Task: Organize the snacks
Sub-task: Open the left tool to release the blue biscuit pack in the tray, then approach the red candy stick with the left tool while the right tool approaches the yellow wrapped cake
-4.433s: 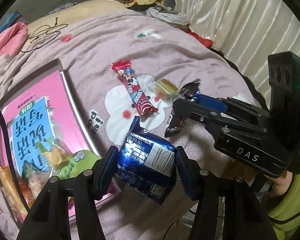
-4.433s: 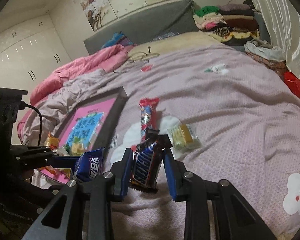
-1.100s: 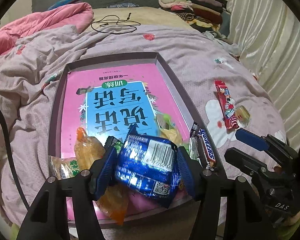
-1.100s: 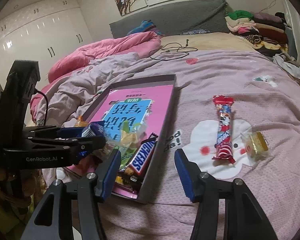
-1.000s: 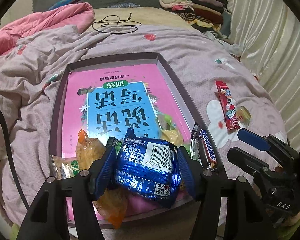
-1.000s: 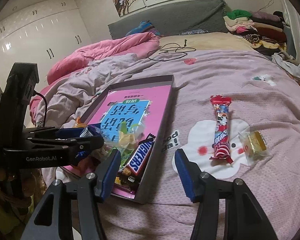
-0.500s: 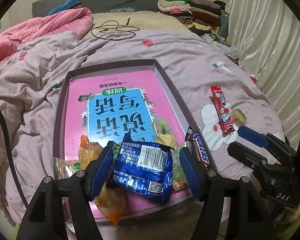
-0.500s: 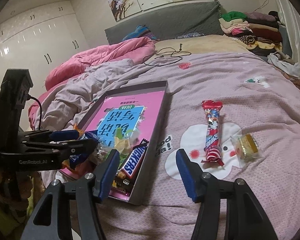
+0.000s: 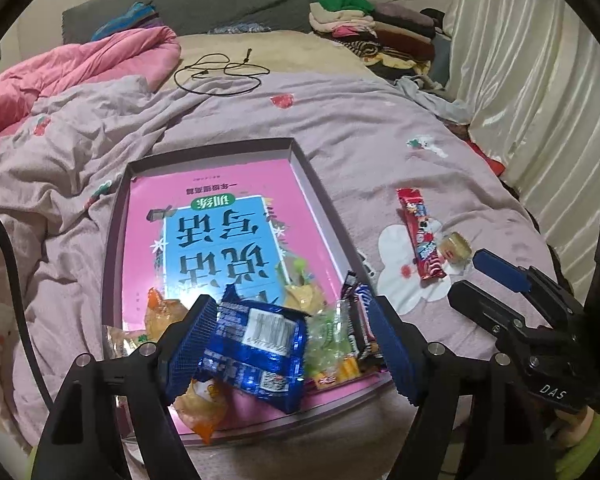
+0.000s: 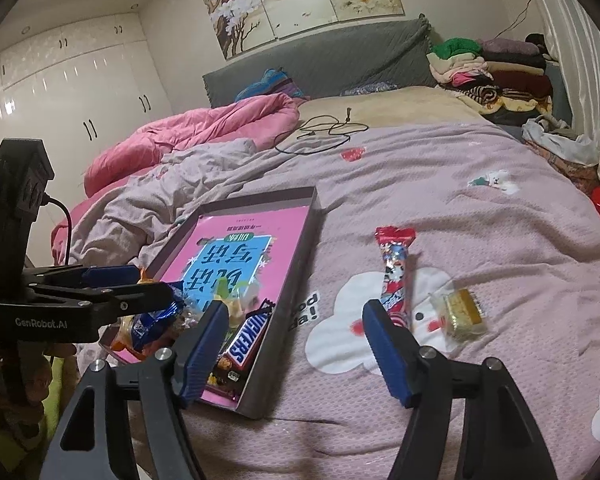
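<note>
A shallow grey box [image 9: 316, 196] with a pink book lining its bottom lies on the bed. My left gripper [image 9: 292, 344] is open above its near end. The blue snack packet [image 9: 256, 350] lies loose between the fingers on other snacks in the box, leaning on the left finger. A Snickers bar [image 10: 246, 338] lies at the box's near right side. My right gripper [image 10: 296, 344] is open and empty over the box's right wall. A red candy bar [image 10: 396, 272] and a small clear-wrapped yellow cake [image 10: 460, 312] lie on the bedsheet to the right.
Several wrapped snacks [image 9: 324, 344] pile up at the box's near end. A pink duvet [image 10: 204, 136] and crumpled sheet lie left. A black cable [image 10: 324, 132] lies further up the bed. Folded clothes [image 10: 492, 72] stack at the back right. Curtains [image 9: 540, 80] hang right.
My left gripper has opened and let go of the blue packet, which now rests in the box. Both grippers have drawn back a little. The right gripper stays open.
</note>
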`<state>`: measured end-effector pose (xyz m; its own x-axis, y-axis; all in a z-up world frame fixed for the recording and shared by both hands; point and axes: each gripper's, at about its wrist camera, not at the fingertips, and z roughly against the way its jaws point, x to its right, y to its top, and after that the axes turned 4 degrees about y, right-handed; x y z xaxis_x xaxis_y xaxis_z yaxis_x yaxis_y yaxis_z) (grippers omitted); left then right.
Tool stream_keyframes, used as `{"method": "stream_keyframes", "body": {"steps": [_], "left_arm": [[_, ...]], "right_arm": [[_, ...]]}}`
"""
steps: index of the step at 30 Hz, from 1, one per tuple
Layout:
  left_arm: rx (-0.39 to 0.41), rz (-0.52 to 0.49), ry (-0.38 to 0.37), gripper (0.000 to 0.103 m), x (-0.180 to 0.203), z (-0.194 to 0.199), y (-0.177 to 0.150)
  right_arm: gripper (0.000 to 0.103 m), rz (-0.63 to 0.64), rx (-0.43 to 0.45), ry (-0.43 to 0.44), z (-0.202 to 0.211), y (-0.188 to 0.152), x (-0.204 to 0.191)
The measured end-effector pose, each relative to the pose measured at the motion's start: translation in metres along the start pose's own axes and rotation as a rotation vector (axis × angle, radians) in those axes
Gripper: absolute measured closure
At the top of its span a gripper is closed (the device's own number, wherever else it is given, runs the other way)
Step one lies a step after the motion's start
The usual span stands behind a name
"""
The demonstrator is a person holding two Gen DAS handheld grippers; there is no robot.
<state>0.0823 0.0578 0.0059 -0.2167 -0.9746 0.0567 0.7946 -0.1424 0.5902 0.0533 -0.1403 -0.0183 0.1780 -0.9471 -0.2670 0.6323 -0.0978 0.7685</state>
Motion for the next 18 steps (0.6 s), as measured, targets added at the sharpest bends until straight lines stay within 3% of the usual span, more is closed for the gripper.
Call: {"method": "stream_keyframes", "body": {"steps": [18], "left_arm": [[-0.01,-0.041,-0.026,0.023,0.04,-0.008,0.018]], "right_arm": [[0.031,-0.039,0.054,-0.065,0.019,0.008,0.038]]}}
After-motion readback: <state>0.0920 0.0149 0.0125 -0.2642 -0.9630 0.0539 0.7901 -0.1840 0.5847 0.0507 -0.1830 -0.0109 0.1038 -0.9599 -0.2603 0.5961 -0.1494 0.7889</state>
